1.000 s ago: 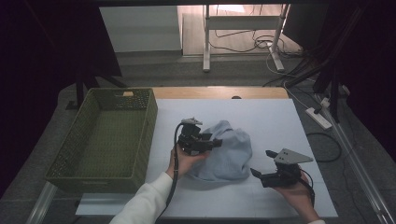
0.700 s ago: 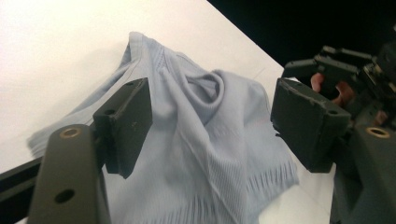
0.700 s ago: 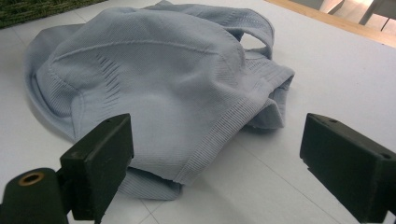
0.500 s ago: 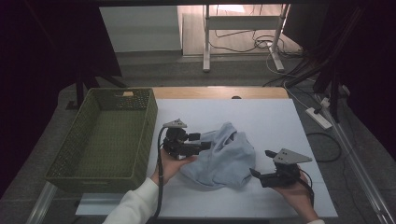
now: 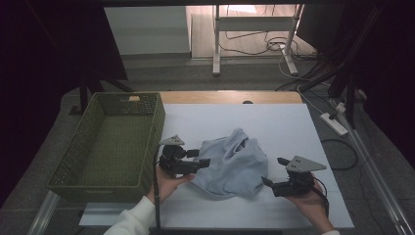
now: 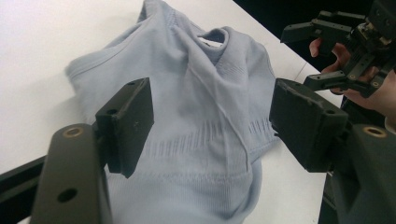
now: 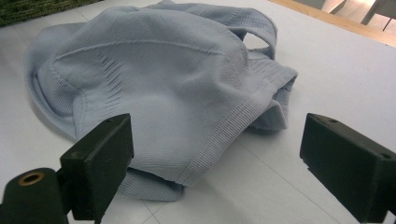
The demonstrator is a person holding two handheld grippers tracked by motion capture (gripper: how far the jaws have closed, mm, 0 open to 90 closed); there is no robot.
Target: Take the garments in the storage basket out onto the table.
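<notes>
A light blue knitted sweater lies crumpled on the white table top. My left gripper is at its left edge and points right across it. In the left gripper view the sweater lies below and beyond the left gripper, whose jaws stand apart with no cloth pinched. My right gripper rests at the sweater's right side, aimed left at it. The right gripper view shows the hem of the sweater just ahead of the right gripper, which is open and holds nothing.
A green woven basket stands at the table's left, close behind my left hand. A wooden strip runs along the far table edge. Cables and a power strip lie on the floor to the right.
My left gripper has moved left, from over the sweater's middle to its left edge near the basket. The sweater's left part has shifted and bunched. The right gripper has stayed put.
</notes>
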